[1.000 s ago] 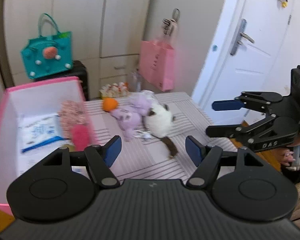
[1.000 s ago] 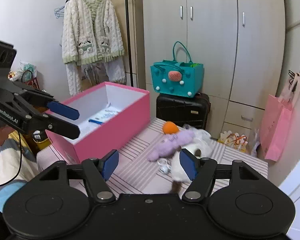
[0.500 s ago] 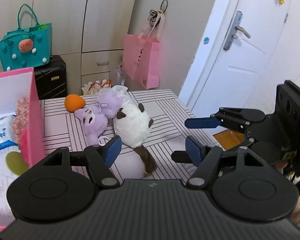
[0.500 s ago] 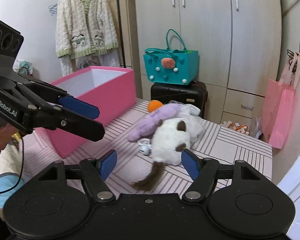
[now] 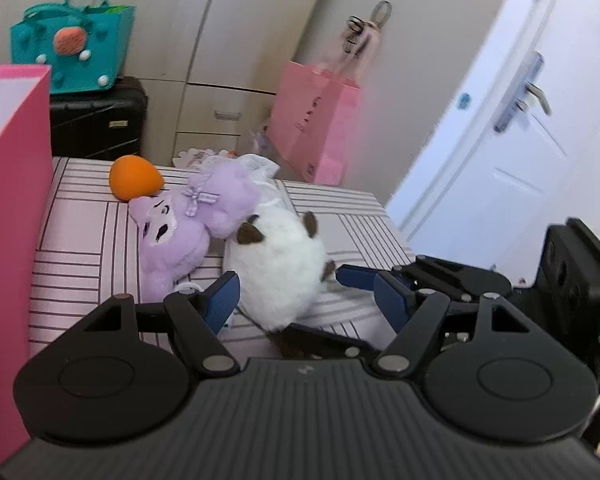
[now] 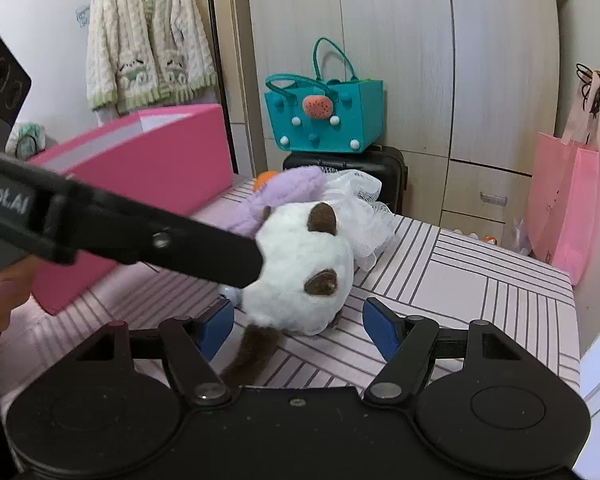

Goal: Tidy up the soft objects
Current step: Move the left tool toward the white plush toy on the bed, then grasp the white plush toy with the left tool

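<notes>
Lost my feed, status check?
Both grippers, left and right, open, straddling white plush. Nothing gripped. Purple plush leaning on it.

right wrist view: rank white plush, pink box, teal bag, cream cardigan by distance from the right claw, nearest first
1. white plush: directly ahead of the right claw, lying on the striped table.
2. pink box: left, on the table.
3. teal bag: behind the table, atop a black suitcase.
4. cream cardigan: hanging at far left.

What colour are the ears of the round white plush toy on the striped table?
Dark brown. The round white plush toy's ears show best in the right wrist view.
</notes>
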`<state>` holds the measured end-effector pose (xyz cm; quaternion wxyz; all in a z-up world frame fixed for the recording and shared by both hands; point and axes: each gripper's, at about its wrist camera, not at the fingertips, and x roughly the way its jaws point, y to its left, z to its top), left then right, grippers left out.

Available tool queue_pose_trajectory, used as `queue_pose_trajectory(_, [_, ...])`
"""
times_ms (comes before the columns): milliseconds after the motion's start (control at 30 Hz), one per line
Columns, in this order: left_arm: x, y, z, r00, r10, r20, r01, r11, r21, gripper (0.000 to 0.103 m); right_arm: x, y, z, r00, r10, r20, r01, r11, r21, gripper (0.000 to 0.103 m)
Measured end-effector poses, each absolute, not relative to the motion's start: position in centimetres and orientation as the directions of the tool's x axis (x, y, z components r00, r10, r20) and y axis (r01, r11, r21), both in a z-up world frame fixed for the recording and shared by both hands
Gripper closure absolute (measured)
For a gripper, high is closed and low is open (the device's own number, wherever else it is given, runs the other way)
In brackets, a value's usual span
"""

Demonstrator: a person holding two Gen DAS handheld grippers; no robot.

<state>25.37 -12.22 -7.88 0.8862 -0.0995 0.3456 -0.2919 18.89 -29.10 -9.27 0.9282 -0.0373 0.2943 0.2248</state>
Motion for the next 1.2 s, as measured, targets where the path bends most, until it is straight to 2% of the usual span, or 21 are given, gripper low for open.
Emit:
queue_pose_trajectory(100, [26.0, -12.6, -8.7, 0.613, -0.569, -0.549, 0.417, 0.822, -0.387, 0.03, 19.6, -28.5, -9.8, 0.729, 0.382, -0.568, -0.454, 0.891, 0.017, 0.027])
queue_pose_trajectory(333, [27.0, -13.3, -10.1, 0.637, -0.543, -0.547, 0.392, 0.839, -0.376, 0.03, 21.1, -28.5, -10.6, 0.695, 0.413, -0.588, -0.475, 0.878, 0.056, 0.027])
queue_pose_trajectory(533, [27.1, -13.4, -10.5, 0.663, -0.523, -0.535, 0.389, 0.852, -0.351, 0.03, 21.1, -28.2, -10.8, 0.709, 0.419, -0.568, -0.477, 0.877, 0.052, 0.027])
queue_pose_trajectory(633, [27.3, -13.4, -10.7, 0.652, -0.534, -0.538, 0.391, 0.845, -0.365, 0.034, 20.9, -27.8, -10.8, 0.718, 0.411, -0.561, -0.477, 0.878, 0.033, 0.031])
queue_pose_trajectory(733, [27.1, -13.5, -10.9, 0.649, -0.535, -0.542, 0.389, 0.845, -0.367, 0.042, 20.4, -27.4, -10.9, 0.729, 0.385, -0.566, -0.466, 0.885, 0.002, 0.035])
queue_pose_trajectory(1000, [26.4, -13.7, -10.7, 0.65, -0.53, -0.545, 0.396, 0.848, -0.352, 0.043, 19.4, -26.6, -10.6, 0.745, 0.334, -0.577, -0.428, 0.903, -0.029, 0.038])
queue_pose_trajectory(1200, [24.9, -13.3, -10.4, 0.622, -0.548, -0.56, 0.425, 0.836, -0.347, 0.044, 17.8, -26.8, -10.2, 0.724, 0.348, -0.595, -0.415, 0.91, 0.027, 0.038])
